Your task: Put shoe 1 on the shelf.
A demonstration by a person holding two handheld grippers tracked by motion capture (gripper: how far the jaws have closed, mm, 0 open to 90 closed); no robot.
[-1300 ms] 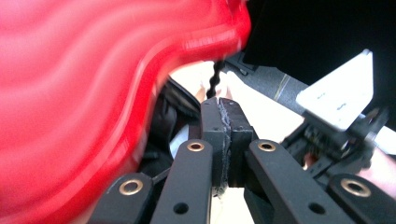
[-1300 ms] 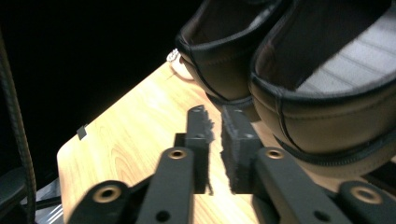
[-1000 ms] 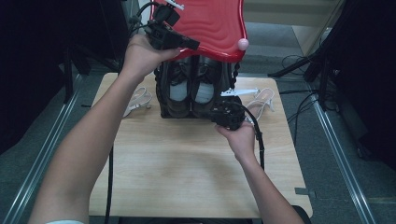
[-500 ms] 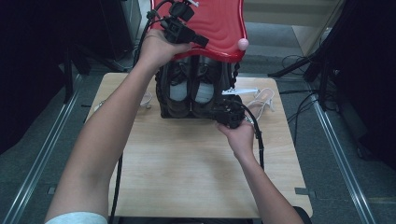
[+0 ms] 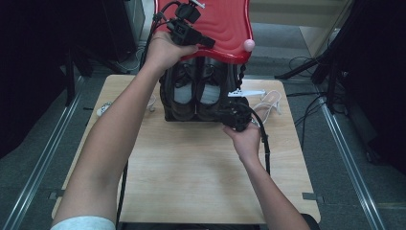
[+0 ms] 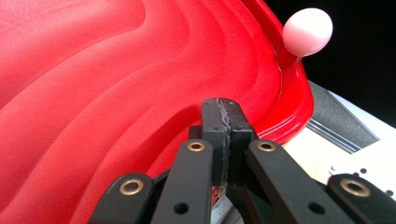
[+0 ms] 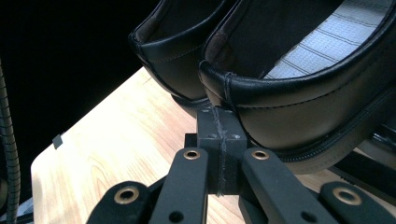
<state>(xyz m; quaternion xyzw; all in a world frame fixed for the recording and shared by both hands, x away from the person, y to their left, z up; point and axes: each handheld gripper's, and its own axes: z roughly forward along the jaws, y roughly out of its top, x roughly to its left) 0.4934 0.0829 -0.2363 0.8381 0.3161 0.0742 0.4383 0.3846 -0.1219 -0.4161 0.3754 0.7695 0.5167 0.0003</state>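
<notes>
A glossy red lid (image 5: 225,28) with a pink knob (image 5: 249,45) stands raised over a dark case that holds a pair of black leather shoes (image 5: 196,93). My left gripper (image 5: 208,42) is shut and its tips rest against the lid's underside (image 6: 116,93), near the rim by the pink knob (image 6: 308,30); nothing is between its jaws (image 6: 223,105). My right gripper (image 5: 229,114) is shut at the case's front right corner. In the right gripper view its tips (image 7: 220,116) touch the heel of the nearer shoe (image 7: 299,93), beside the other shoe (image 7: 173,51).
The case sits at the far middle of a wooden table (image 5: 191,167). White strappy sandals (image 5: 270,103) lie right of the case, and a small pale object (image 5: 104,109) lies at the far left. Cables trail from both grippers and across the floor on the right.
My left hand has pushed the red lid up and farther back, opening the case wider. The right gripper has stayed at the case's front corner.
</notes>
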